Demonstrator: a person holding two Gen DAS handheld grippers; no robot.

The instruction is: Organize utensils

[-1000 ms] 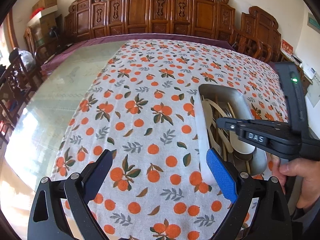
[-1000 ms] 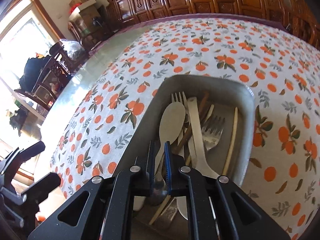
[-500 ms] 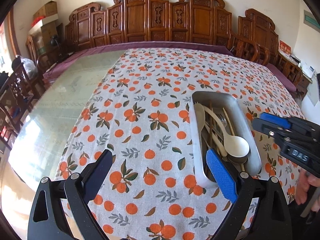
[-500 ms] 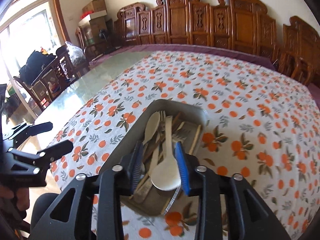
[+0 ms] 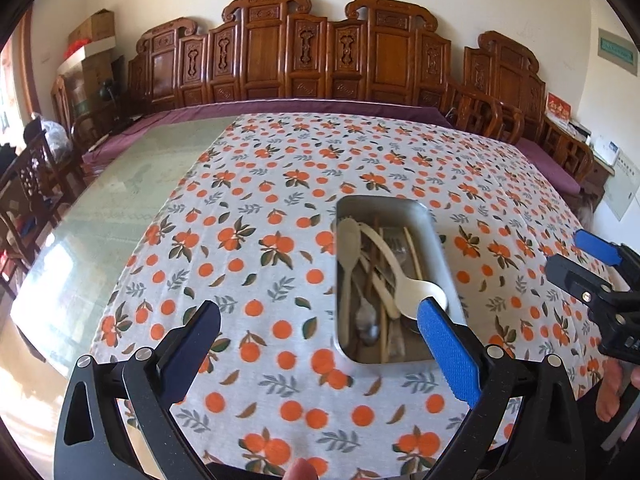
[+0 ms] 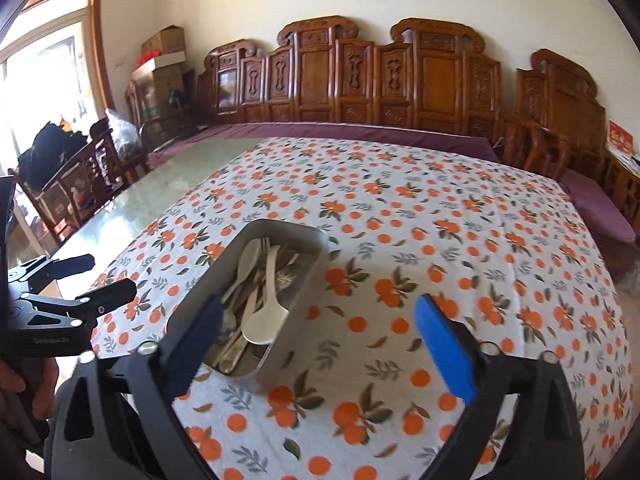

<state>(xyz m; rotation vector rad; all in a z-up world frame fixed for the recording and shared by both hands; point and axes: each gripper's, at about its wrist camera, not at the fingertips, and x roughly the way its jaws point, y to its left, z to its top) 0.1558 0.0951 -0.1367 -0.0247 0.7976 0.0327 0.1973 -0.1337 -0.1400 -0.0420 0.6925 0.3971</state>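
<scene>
A metal tray sits on the orange-print tablecloth near its front edge and holds several utensils: cream plastic spoons, wooden chopsticks, metal forks and spoons. The tray also shows in the right wrist view. My left gripper is open and empty, held back from the table, left of the tray. My right gripper is open and empty, held back above the tray's near end. It shows at the right edge of the left wrist view. The left gripper shows at the left of the right wrist view.
The tablecloth covers the right part of a glass-topped table. Carved wooden chairs line the far side, more chairs stand at the left. Cardboard boxes are stacked in the far left corner.
My right gripper has opened and drawn back and up from the tray, where it was shut among the utensils. My left gripper has also pulled back from the table.
</scene>
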